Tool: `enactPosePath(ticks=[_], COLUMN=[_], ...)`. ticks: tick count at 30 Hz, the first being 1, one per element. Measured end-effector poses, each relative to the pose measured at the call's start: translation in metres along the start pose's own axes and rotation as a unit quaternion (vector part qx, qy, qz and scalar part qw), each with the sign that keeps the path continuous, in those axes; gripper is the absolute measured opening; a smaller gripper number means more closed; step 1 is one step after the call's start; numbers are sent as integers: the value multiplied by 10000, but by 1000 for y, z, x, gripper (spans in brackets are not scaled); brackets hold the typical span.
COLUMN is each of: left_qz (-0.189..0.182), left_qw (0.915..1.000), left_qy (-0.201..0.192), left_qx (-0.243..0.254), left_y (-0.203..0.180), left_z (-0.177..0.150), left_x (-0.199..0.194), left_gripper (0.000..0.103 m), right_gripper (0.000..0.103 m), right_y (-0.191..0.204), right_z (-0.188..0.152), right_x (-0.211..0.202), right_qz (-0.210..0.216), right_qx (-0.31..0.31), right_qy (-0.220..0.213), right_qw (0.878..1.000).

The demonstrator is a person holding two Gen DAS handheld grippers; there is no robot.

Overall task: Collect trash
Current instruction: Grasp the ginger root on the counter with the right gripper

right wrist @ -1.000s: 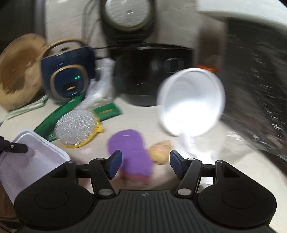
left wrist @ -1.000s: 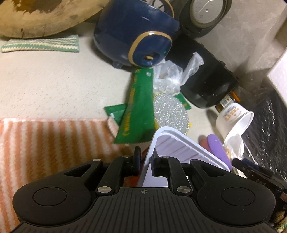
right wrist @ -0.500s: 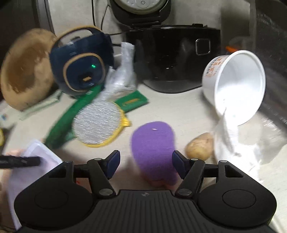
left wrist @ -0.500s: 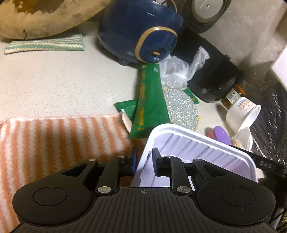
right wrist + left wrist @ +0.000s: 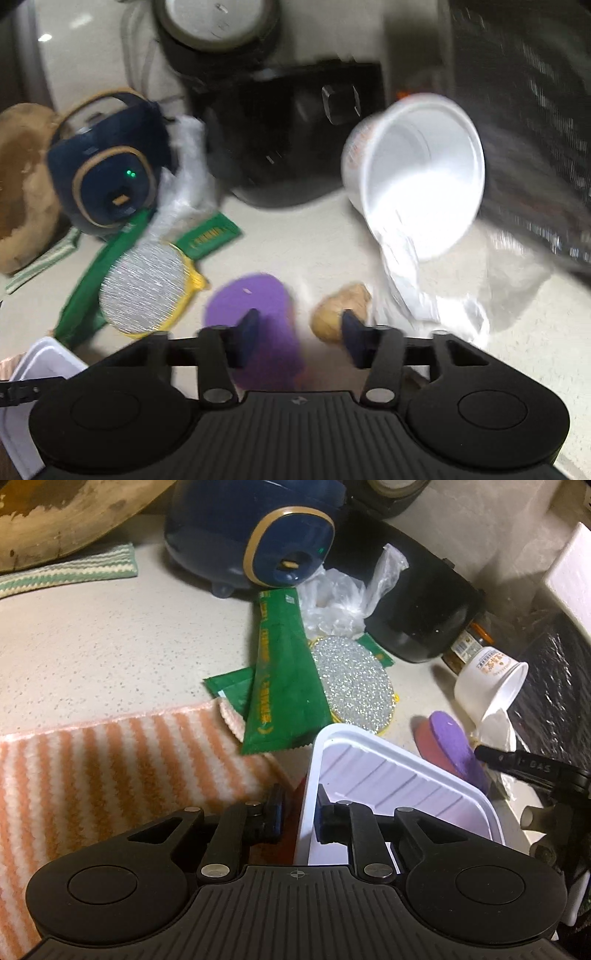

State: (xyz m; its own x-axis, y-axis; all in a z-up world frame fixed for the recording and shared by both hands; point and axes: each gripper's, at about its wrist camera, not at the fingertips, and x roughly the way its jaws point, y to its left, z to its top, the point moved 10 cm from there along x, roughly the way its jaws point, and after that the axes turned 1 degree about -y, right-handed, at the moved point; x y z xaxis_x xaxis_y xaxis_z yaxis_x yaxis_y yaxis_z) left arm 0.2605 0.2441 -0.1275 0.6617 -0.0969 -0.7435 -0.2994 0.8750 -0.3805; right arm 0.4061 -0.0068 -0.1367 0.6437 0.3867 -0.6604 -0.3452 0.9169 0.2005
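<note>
The left claw point(image 5: 299, 814) is gripping the white tray's point(image 5: 388, 775) rim while the right claw point(image 5: 299, 334) is closing, empty, beside it toward the purple sponge point(image 5: 255, 295); wrappers point(image 5: 284, 686) and cup point(image 5: 413, 177) are waiting.

Left tool point(image 5: 300, 814) pitched down and forward, jaws narrow, just closed further, thin wall of white tray point(image 5: 388, 775) pinched between pads. Right tool point(image 5: 300, 334) angled down, jaws part-open, just closed further, nothing gripped; view blurred. Right tool's fingertip point(image 5: 491, 754) seen at right in left view.
</note>
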Motion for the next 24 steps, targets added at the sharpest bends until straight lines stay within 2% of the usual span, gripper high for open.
enactPosePath(ticks=[3, 7, 13, 18, 20, 22, 24], left_qz=[32, 98, 348, 353, 324, 302, 313], left_qw=[10000, 9999, 9984, 9986, 9989, 9992, 9993], left_qy=[12, -45, -225, -183, -140, -94, -80], left_qx=[-13, -95, -380, -354, -301, -256, -211], left_y=[1, 3, 19, 20, 16, 13, 11], left_z=[1, 4, 11, 10, 8, 6, 6], left_x=[1, -2, -11, -12, -11, -9, -8], left_gripper=[16, 16, 16, 15, 15, 16, 18], right_gripper=[39, 40, 45, 53, 53, 53, 52], right_y=[-4, 1, 1, -10, -15, -20, -23], right_z=[0, 2, 7, 8, 10, 6, 6], right_x=[2, 3, 5, 17, 22, 33, 39], right_qz=[132, 156, -291, -499, -478, -473, -551], right_qx=[126, -51, -238, -96, 23, 104, 135], right_qy=[17, 14, -263, -217, -147, 123, 80], right_qw=[9998, 9999, 9989, 9985, 9987, 9988, 9984])
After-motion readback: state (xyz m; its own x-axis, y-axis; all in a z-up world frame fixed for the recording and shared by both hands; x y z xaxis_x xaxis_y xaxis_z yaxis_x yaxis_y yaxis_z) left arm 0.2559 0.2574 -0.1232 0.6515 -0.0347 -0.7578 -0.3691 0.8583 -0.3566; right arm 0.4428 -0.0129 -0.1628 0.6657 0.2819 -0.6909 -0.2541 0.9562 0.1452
